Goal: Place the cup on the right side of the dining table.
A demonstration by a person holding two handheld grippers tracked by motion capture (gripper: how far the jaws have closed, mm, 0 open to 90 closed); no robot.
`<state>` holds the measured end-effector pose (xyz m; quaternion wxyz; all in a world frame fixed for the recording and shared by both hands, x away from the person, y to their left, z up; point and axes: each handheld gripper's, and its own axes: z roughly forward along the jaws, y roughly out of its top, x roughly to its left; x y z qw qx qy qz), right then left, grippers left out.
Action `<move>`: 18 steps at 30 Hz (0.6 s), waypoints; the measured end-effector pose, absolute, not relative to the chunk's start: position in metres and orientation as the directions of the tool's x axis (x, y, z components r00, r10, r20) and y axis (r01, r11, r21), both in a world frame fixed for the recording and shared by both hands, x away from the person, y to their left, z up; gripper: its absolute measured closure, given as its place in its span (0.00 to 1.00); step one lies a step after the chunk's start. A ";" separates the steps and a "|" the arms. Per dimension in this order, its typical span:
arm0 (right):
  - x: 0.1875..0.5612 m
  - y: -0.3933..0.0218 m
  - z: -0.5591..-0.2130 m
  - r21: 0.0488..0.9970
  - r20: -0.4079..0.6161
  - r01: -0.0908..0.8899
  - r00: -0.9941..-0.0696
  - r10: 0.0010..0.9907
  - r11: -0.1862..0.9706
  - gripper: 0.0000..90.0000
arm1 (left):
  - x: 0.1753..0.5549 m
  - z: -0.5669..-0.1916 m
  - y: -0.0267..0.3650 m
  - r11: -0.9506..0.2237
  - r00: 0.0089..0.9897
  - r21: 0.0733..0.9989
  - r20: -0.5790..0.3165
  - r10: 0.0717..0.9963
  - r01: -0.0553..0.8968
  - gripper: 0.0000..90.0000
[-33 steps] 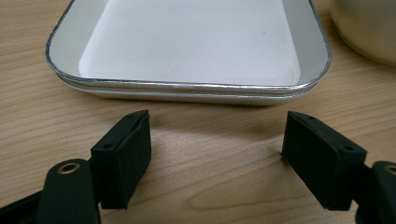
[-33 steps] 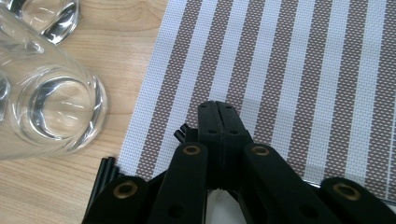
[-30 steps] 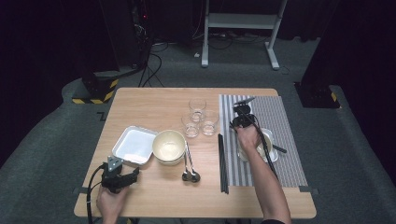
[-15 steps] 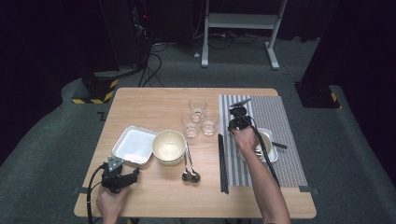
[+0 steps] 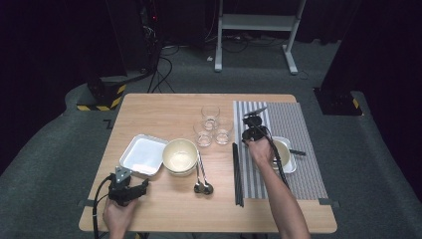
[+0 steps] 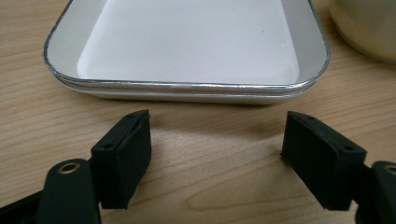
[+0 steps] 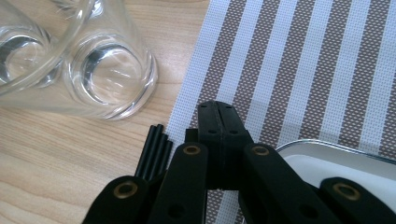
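L tool (image 6: 217,158): jaws wide, empty, low on bench (image 5: 164,112), aimed at white tray (image 6: 196,42) just ahead – prob. lined up to grab rim.
R tool (image 7: 219,128): jaws closed, empty, over striped mat (image 7: 299,60), beside chopsticks (image 7: 154,151).

white tray (image 6: 187,42), cream bowl (image 5: 180,155), brown-and-white striped placemat (image 7: 299,60), black chopsticks (image 5: 238,174)

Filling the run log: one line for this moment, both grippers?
left gripper: open, empty, facing white tray | right gripper: shut, empty, over striped placemat beside glasses
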<state>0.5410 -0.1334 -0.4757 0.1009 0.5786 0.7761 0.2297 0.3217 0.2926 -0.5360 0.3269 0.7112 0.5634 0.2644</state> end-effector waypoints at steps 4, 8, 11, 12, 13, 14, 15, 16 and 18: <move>0.537 -0.134 -0.475 0.480 0.127 0.850 -0.311 0.942 0.216 1.00 | 0.322 -0.536 0.292 -0.154 0.226 0.763 0.010 0.974 0.628 0.27; 0.533 -0.133 -0.474 0.483 0.122 0.847 -0.317 0.941 0.223 1.00 | 0.322 -0.536 0.292 -0.154 0.226 0.763 0.010 0.974 0.628 0.27; 0.532 -0.132 -0.474 0.484 0.119 0.846 -0.316 0.941 0.224 1.00 | 0.322 -0.536 0.292 -0.154 0.226 0.763 0.010 0.974 0.628 0.27; 0.532 -0.132 -0.474 0.483 0.117 0.847 -0.316 0.942 0.224 1.00 | 0.322 -0.536 0.292 -0.154 0.227 0.763 0.010 0.974 0.628 0.27; 0.532 -0.133 -0.474 0.486 0.115 0.845 -0.314 0.942 0.222 1.00 | 0.322 -0.536 0.292 -0.154 0.226 0.763 0.010 0.974 0.628 0.27; 0.533 -0.133 -0.474 0.489 0.114 0.844 -0.310 0.944 0.218 1.00 | 0.322 -0.536 0.292 -0.154 0.226 0.763 0.010 0.974 0.628 0.27; 0.533 -0.134 -0.474 0.491 0.110 0.844 -0.308 0.945 0.218 1.00 | 0.322 -0.536 0.292 -0.154 0.227 0.762 0.010 0.974 0.628 0.27; 0.534 -0.134 -0.474 0.490 0.108 0.844 -0.306 0.946 0.217 1.00 | 0.322 -0.536 0.292 -0.153 0.226 0.763 0.009 0.974 0.628 0.27; 0.535 -0.134 -0.474 0.488 0.105 0.846 -0.301 0.948 0.214 1.00 | 0.322 -0.536 0.292 -0.153 0.226 0.763 0.009 0.974 0.628 0.27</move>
